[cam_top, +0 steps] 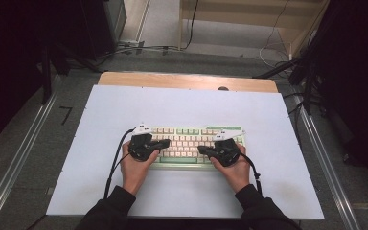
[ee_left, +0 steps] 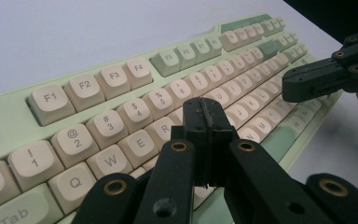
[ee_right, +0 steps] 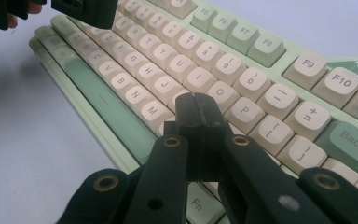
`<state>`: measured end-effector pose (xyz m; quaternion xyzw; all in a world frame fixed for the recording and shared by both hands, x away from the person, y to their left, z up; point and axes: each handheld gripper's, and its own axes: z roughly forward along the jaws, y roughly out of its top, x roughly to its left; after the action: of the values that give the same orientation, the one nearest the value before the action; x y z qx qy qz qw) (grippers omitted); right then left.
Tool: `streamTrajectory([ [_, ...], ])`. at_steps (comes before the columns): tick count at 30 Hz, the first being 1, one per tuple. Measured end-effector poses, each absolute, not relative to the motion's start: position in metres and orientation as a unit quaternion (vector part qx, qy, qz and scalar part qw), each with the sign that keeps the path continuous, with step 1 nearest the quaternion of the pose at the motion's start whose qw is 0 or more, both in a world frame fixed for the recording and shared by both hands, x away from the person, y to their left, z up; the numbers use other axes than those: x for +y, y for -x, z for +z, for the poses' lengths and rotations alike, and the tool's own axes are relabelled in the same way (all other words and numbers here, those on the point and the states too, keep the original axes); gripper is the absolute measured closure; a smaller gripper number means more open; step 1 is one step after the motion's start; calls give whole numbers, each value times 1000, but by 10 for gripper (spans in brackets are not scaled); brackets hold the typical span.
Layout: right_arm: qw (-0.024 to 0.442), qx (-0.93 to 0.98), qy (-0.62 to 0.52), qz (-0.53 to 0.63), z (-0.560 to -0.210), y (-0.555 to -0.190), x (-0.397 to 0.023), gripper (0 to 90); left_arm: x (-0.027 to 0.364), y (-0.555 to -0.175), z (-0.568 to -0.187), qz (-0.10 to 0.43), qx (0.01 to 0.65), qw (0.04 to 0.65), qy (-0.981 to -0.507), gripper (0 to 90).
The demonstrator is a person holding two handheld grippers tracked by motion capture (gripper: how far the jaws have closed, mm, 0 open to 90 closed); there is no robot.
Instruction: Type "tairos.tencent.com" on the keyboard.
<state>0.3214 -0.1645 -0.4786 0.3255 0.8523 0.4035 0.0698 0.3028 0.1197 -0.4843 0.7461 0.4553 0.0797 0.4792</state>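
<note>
Fingers of both grippers, left gripper [cam_top: 164, 143] and right gripper [cam_top: 202, 150], pressed together empty over one keyboard [cam_top: 191, 139].

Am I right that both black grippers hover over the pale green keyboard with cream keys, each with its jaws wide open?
Not quite: the jaws are shut, not open. The left gripper view shows the left gripper closed over the pale green keyboard with cream keys; the right gripper view shows the right gripper likewise closed.

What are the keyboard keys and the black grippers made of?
The keyboard keys look like matte plastic: smooth cream and green caps with printed letters and a soft sheen. The left gripper and right gripper look like hard black plastic, perhaps with brassy metal pins at the joints; hard to be sure.
</note>
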Motion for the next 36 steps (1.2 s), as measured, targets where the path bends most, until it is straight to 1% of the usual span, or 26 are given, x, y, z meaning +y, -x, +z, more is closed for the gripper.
streamTrajectory([
  [22, 73, 849, -327, 408, -477, -326, -163, 877, 127, -294, -489, 65, 451, 461, -761, 900],
  [36, 73, 849, -328, 408, -477, -327, -162, 877, 123, -292, -492, 60, 447, 450, -770, 900],
])
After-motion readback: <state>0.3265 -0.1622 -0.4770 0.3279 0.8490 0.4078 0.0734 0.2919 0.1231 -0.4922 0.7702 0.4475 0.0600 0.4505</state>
